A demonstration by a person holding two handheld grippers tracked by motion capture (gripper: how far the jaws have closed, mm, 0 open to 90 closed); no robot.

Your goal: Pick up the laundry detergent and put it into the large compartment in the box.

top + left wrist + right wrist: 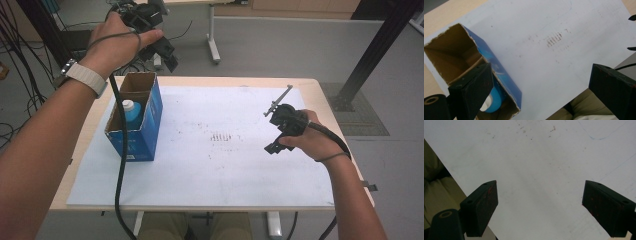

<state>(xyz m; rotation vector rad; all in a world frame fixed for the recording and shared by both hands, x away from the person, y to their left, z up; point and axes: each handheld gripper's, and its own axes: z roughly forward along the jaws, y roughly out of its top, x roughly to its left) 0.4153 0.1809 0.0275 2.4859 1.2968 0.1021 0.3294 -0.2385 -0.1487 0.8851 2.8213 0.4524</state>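
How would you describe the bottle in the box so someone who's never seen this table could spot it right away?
On the white sheet covering the table, a blue cardboard box with an open top stands near the left edge. Inside it sits the bottle, light blue with a white cap, the one thing in the box.

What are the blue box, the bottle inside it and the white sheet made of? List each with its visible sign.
Blue box: cardboard, by the brown inside and ragged torn rim; the printed blue outside looks slightly glossy.
Bottle: probably plastic, smooth light blue body with a white cap.
White sheet: looks like matte paper or thin board, lying flat, with faint brown smudges; which of the two is unclear.
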